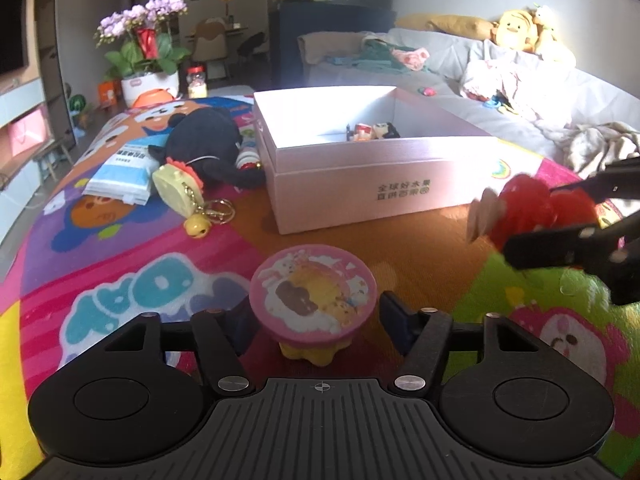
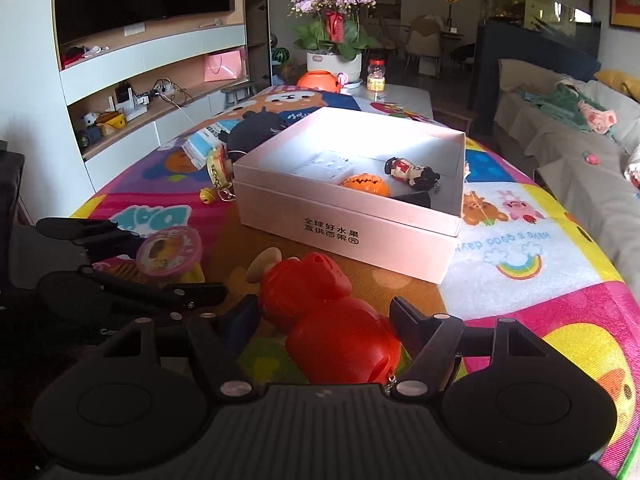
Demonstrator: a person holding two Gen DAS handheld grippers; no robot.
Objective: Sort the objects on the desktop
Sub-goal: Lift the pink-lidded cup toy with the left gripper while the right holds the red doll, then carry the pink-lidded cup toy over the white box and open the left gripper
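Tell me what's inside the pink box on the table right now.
Inside the pink box are an orange pumpkin toy, a small figurine in red and black and a white insert. A dark thing at the near wall is partly hidden, so I cannot identify it.

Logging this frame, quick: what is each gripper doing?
Left gripper: fingers around the pink toy; grip cannot be told.
Right gripper: holding the red toy.

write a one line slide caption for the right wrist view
Right gripper straddles a red toy before the open pink box on a colourful mat.
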